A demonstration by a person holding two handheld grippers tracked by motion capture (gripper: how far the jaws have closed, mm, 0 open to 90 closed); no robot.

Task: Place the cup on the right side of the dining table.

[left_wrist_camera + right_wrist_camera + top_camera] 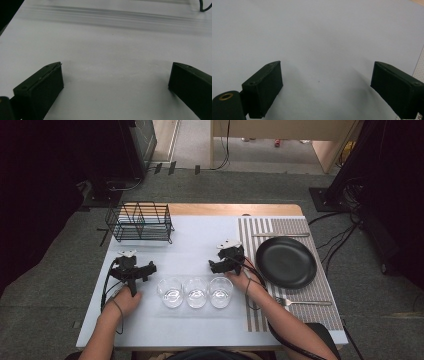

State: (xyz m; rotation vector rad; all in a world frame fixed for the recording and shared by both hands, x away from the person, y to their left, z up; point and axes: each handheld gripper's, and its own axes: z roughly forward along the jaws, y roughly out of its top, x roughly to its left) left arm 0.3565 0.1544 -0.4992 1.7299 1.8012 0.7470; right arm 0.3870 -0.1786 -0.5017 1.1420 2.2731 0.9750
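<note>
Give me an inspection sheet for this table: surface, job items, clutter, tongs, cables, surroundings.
Surface: white table, striped mat on its right part.
Job items: three clear glasses in a row near the front edge, left glass, middle glass, right glass; all upright, none held.
Clutter: wire rack at back left; black plate on the mat; fork in front of the plate; another utensil behind it.
Tongs: left tongs open over bare table; right tongs open over bare table.
Cables: a cable trails from the left tongs; another from the right.
Surroundings: grey carpet, dark equipment on both sides.
</note>
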